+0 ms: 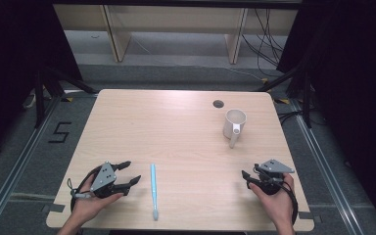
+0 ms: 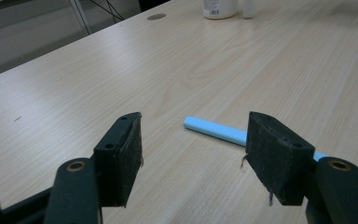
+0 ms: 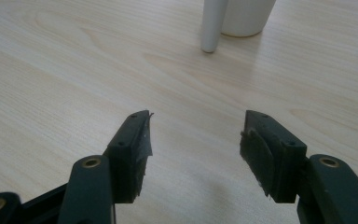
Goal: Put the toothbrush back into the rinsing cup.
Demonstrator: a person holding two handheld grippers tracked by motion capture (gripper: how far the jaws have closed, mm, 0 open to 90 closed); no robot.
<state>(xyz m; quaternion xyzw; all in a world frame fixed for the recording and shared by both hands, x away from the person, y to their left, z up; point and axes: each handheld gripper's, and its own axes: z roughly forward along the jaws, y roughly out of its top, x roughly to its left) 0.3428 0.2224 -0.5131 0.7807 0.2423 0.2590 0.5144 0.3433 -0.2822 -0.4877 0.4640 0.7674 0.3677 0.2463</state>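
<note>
While both grippers rest low at the near edge of the desk (image 1: 176, 105), neither holds anything: the left gripper (image 1: 129, 172) has its jaws spread wide, and the right gripper (image 1: 248, 177) is just as wide, with bare wood between its pads. The nearest thing to the left gripper is a light blue toothbrush (image 1: 153, 190), lying flat and lengthwise just to that gripper's right; what looks like the brush head points toward the person, though it is too small to be sure. In the left gripper view the blue handle (image 2: 214, 130) runs behind the right-hand pad, not between the two.

To pick it up well, I would judge that the left gripper should shift sideways until the handle sits midway between the pads, come down squarely across the shaft, and close near the middle so the brush does not tip or roll.

A white mug (image 1: 235, 123) stands upright well apart at the far right, with a white stick-like piece (image 3: 213, 23) leaning at its near side. A round cable hole (image 1: 218, 104) lies beyond it. Nothing stands between the left gripper and the toothbrush.
</note>
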